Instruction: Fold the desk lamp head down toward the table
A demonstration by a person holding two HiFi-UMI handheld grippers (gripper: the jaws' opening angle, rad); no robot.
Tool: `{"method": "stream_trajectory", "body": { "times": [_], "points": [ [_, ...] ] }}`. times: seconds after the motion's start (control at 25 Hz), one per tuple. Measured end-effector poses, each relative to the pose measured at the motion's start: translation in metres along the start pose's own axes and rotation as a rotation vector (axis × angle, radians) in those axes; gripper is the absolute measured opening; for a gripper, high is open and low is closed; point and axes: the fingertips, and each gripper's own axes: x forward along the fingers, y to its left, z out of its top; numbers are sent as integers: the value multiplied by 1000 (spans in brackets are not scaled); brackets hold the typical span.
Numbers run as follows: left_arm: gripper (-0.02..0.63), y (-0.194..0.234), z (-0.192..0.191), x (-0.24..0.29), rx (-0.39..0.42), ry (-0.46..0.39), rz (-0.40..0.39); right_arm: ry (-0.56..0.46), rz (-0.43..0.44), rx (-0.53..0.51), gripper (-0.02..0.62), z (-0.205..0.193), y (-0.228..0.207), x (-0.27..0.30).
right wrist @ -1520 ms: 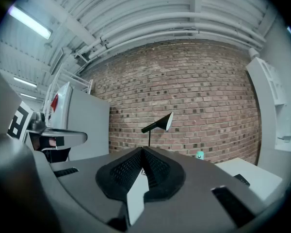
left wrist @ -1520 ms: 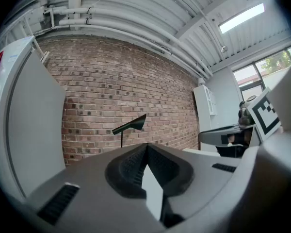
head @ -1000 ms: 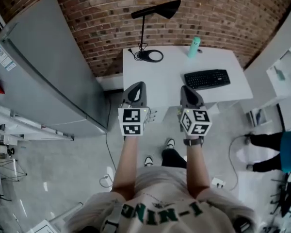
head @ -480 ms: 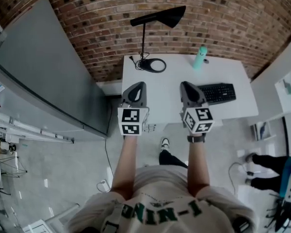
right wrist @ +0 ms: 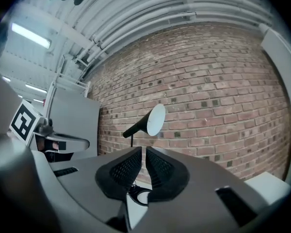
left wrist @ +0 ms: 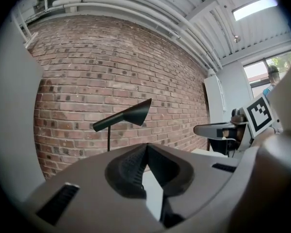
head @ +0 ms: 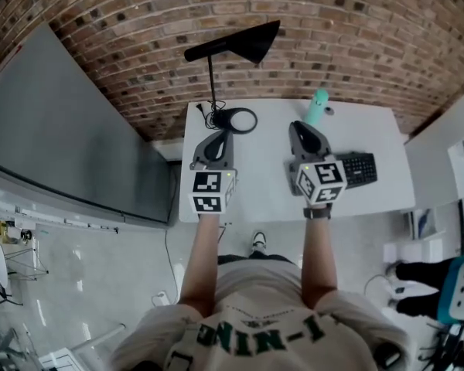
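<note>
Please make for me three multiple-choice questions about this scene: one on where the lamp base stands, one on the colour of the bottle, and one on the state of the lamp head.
1. Where on the desk does the lamp base stand?
A rear left corner; B front right corner; C front middle.
2. What colour is the bottle?
A red; B mint green; C black.
3. How is the lamp head?
A folded down to the desk; B raised high on its pole; C lying detached.

Answers: A, the ring-shaped base sits at the far left of the desk; B, the bottle is pale green; B, the head stands well above the desktop.
</note>
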Motion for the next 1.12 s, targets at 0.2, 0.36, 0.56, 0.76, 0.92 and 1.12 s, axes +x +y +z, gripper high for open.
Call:
{"method": "stream_trajectory", "body": {
  "times": [0.2, 0.36, 0.56, 0.76, 0.92, 1.12],
  "points": [
    [-2, -9, -8, 31, 20, 56, -2, -1, 34, 23, 8, -3, -30, 19],
    [-2, -8, -4, 54, 43, 68, -19, -47, 89, -25, 8, 13, -41, 43],
    [-2, 1, -1, 81, 40, 65, -39, -91, 156, -66, 9, 46, -61, 88],
    [-2, 16, 3, 106, 30, 59, -55, -125, 196, -88, 24, 73, -70, 120],
    [-1, 36, 6, 122, 23, 50, -50, -158, 240, -85, 46, 92, -65, 138],
    [-2, 55, 12, 138, 13, 32, -59, -212, 288, -28, 71, 119, -57, 155]
  ]
}}
